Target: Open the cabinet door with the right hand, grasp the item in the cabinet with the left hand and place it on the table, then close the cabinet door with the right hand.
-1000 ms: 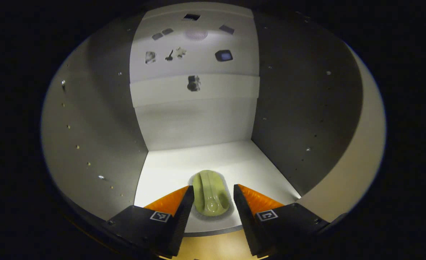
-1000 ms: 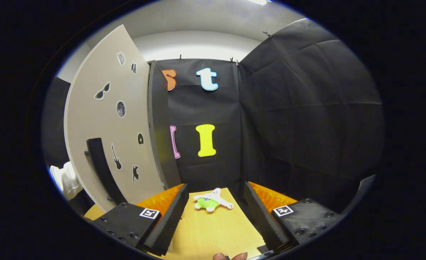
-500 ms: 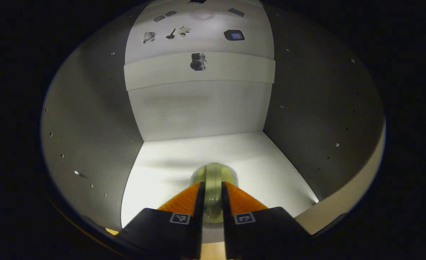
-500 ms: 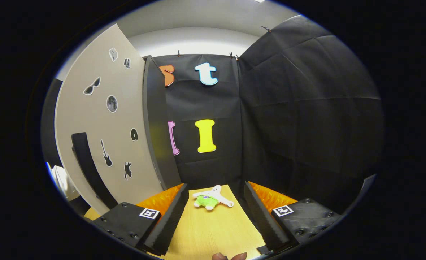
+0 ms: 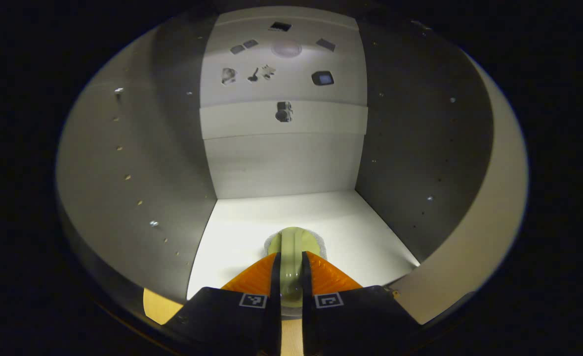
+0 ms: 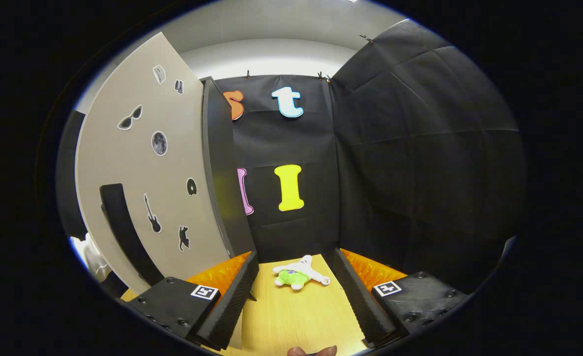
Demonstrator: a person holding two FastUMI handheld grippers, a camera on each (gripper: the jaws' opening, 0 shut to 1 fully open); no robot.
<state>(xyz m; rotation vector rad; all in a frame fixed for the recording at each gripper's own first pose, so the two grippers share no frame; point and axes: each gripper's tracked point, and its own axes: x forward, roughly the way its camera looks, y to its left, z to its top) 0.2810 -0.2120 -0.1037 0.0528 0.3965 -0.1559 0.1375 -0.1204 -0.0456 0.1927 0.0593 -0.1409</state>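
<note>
Your left tool [image 5: 290, 269] is closed almost fully, both fingers pressing the sides of a pale green oblong item [image 5: 291, 247] with a raised ridge along its top. The item lies on the white cabinet floor [image 5: 360, 232], near the front edge, inside the cabinet [image 5: 138, 163]. Small stickers dot the cabinet's back wall [image 5: 281, 163].

Your right tool [image 6: 294, 284] is wide open and holds nothing. In the right gripper view it hangs over the wooden table [image 6: 296, 316], where a small green and white plush toy [image 6: 297, 273] lies between the fingers' line of sight, well beyond them. To its left the cabinet door [image 6: 163, 188] stands open, its dark bar handle [image 6: 123, 225] facing you. A fingertip [image 6: 311, 351] shows at the bottom edge.
</note>
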